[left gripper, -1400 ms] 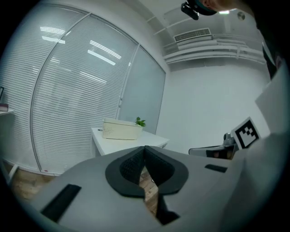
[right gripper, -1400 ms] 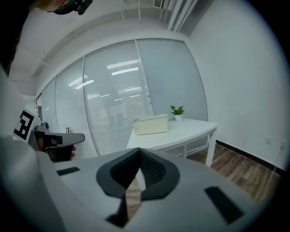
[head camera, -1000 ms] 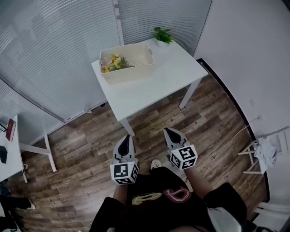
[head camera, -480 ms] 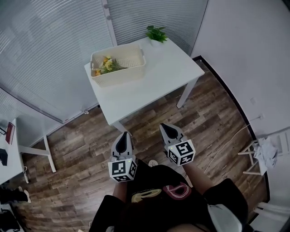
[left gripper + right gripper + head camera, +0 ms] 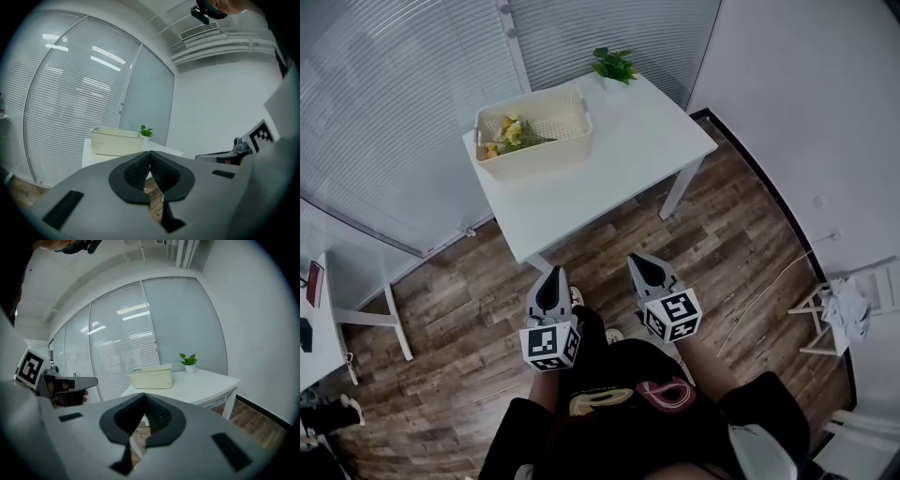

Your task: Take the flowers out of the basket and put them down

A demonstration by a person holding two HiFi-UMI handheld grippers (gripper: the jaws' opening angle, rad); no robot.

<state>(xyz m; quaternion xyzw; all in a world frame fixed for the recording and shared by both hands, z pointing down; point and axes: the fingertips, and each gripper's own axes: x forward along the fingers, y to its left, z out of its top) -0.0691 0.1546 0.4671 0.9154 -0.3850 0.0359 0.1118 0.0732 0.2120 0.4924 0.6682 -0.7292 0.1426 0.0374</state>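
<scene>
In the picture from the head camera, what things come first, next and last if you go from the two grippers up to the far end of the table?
left gripper and right gripper, side by side → white table → cream basket holding the flowers → little green plant

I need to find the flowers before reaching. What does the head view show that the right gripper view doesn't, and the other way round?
Only the head view: the flowers inside the basket, at its left end. Only the right gripper view: the right gripper shut, nothing between its fingers. Both: the basket, the white table and the potted plant.
</scene>
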